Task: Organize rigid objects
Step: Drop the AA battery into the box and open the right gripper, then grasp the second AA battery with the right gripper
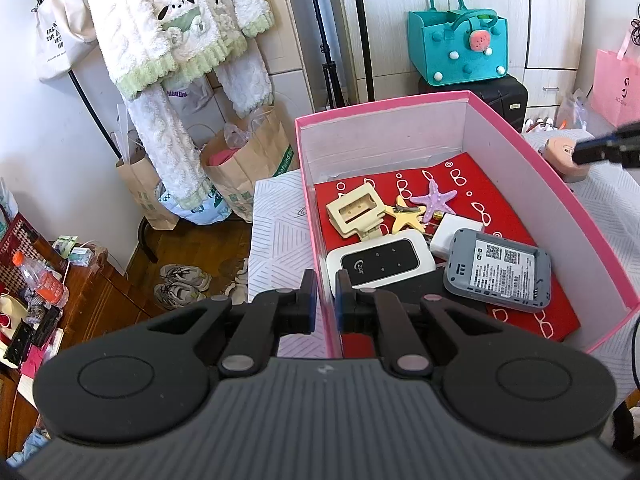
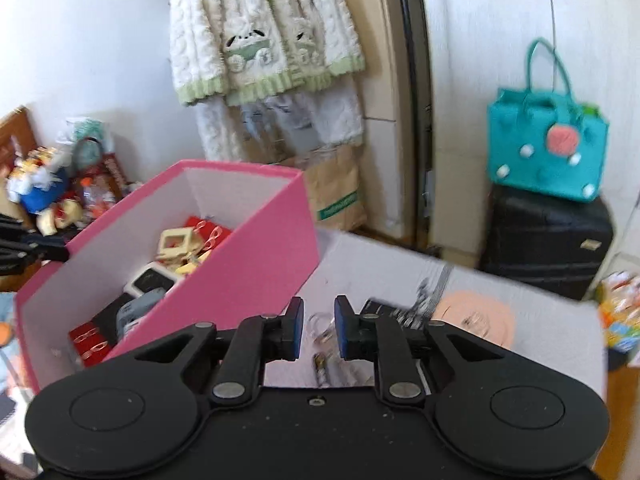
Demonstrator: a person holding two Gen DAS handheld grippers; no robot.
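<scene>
Pinching pink box [image 1: 472, 98] wall, left tool [image 1: 325, 298]; right tool [image 2: 318, 330] spread over quilted table [image 2: 540, 320].

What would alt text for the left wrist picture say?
A pink box holds two pocket routers, starfish clips and a white charger on red paper. The left gripper pinches the box's near wall.

Home bedroom: fleece pyjamas [image 1: 176, 32] on coat rack, far left; wardrobe doors [image 1: 552, 12], far right; sneakers [image 1: 182, 284] on wooden floor [image 1: 200, 248]; suitcase [image 2: 548, 240].
</scene>
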